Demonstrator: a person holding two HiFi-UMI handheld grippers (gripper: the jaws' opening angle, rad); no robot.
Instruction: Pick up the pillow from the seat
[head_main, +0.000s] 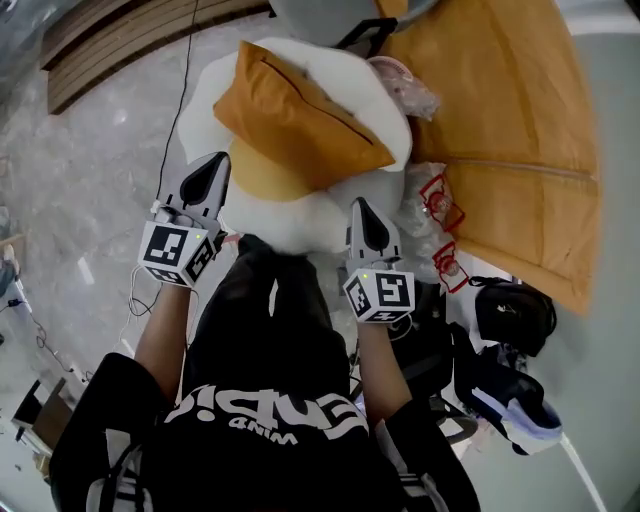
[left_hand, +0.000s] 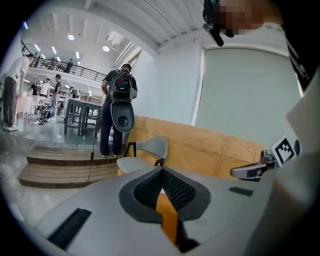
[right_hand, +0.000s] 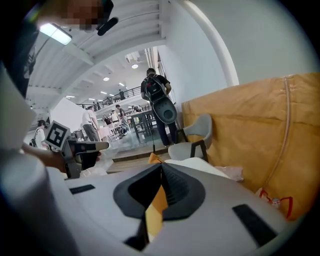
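Pillow (head_main: 300, 120), orange, untouched on the white seat (head_main: 345, 80). Nearest in, at the seat's near edge: left gripper (head_main: 221, 162) with jaws pressed together on nothing, and right gripper (head_main: 360, 204) likewise closed and empty. Only slivers of orange seen past the tips of each. Just ahead, lying with the long axis slanting from far left to near right. Closest to the left tips, just beside the near-left edge. Right tips a little short of the near-right corner. Likely needing both sets of jaws spread before any reach forward onto the fabric.
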